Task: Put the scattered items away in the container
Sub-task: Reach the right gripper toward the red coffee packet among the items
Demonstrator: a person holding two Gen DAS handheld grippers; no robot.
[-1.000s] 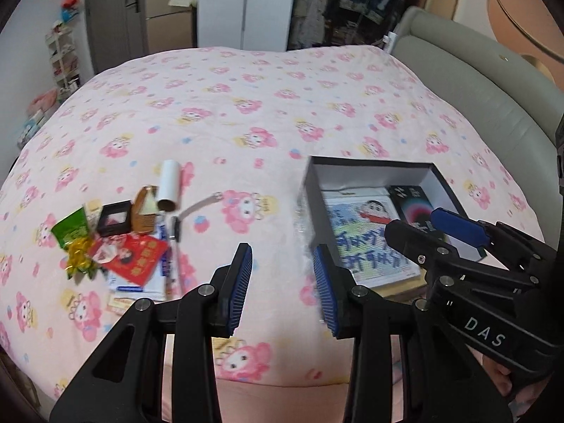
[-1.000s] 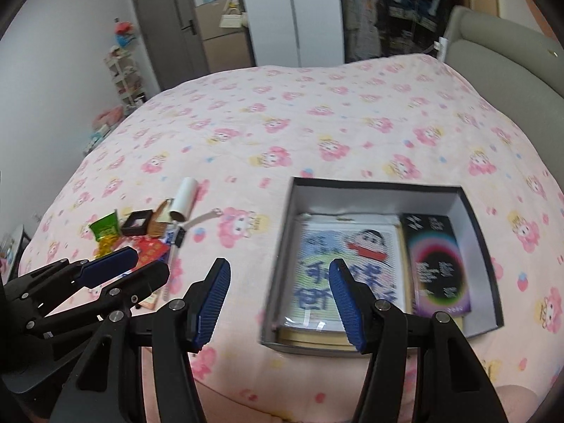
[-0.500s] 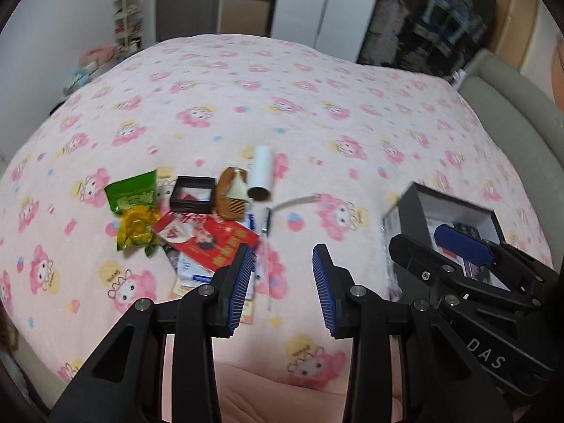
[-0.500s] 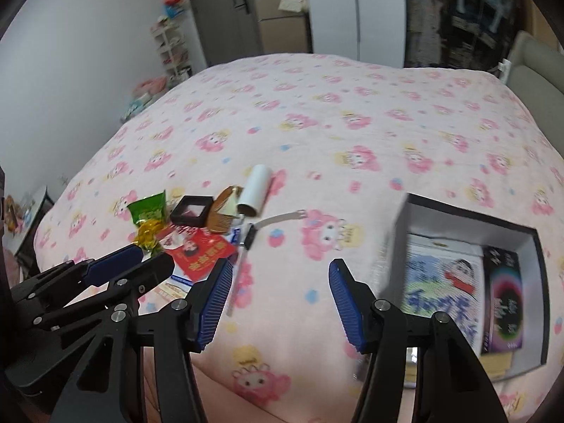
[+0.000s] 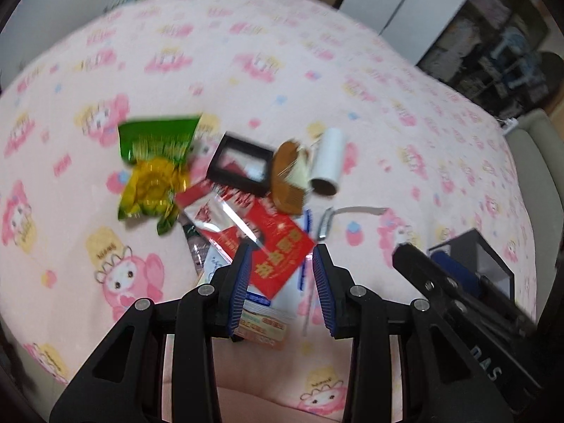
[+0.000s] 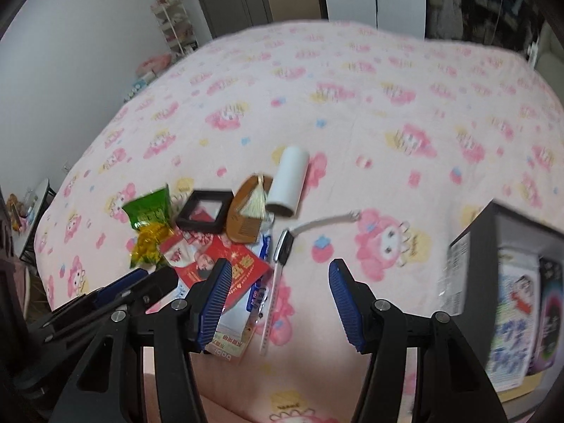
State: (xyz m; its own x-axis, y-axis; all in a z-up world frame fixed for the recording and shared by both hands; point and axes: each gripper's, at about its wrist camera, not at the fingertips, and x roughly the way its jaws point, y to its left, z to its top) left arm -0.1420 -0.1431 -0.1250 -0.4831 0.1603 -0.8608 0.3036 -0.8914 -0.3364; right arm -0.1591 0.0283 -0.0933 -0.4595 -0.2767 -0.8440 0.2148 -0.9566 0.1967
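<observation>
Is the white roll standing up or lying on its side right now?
Lying on its side. The white roll rests lengthwise on the pink bedspread, its dark hollow end facing the camera, beside the wooden comb.

Soft, even indoor light, motion blur throughout (fisheye bending and dark vignetting at the edges).

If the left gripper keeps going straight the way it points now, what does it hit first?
Most likely the red packet: it lies right between the open tips of the left gripper, on top of the flat papers. Depth is hard to judge through the blur.
</observation>
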